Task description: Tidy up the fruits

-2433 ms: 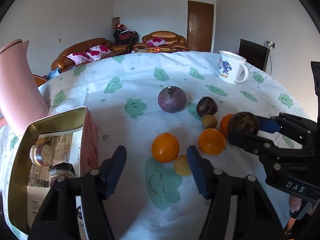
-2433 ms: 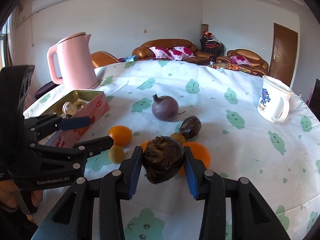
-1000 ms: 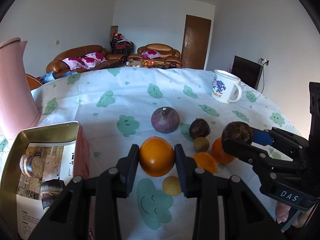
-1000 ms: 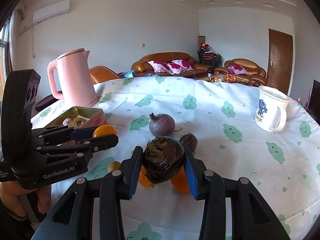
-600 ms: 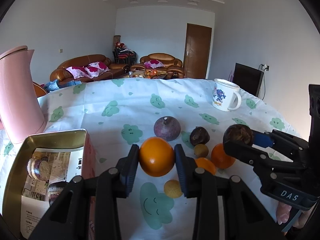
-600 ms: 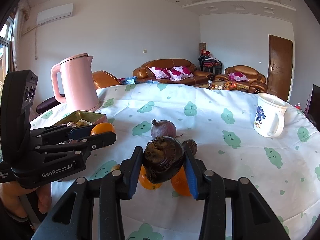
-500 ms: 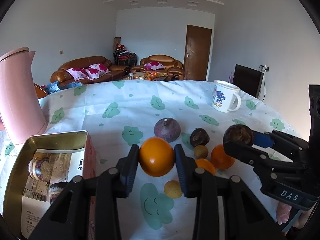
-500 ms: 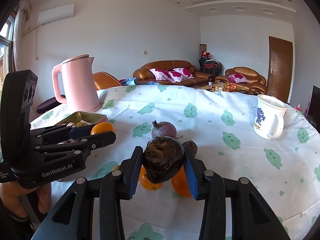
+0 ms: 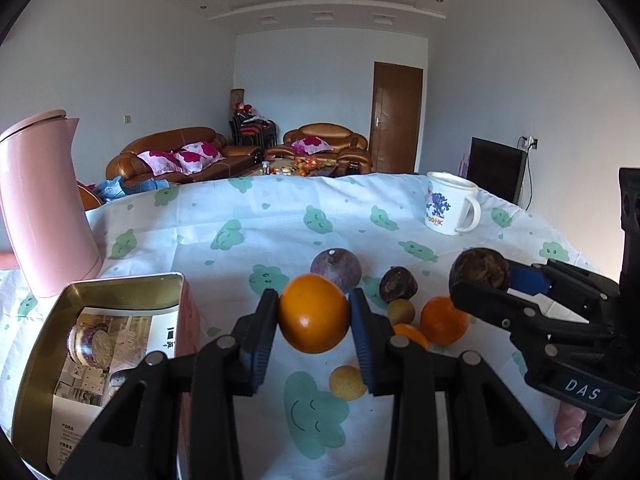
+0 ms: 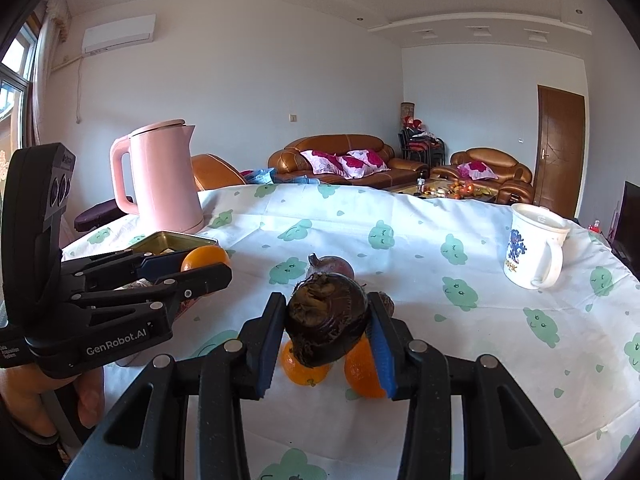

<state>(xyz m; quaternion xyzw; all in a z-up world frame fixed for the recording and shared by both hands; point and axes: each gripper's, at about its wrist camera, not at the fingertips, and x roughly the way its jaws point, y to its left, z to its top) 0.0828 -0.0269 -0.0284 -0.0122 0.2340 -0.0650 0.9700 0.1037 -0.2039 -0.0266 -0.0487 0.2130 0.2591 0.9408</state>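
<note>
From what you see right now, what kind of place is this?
Most likely a home living and dining room. Brown leather sofas with pink cushions stand behind a table under a cloud-print tablecloth, which holds a pink kettle and a mug.

The right gripper's fingers [image 10: 378, 344] hide part of two oranges [image 10: 362, 372] behind them.
</note>
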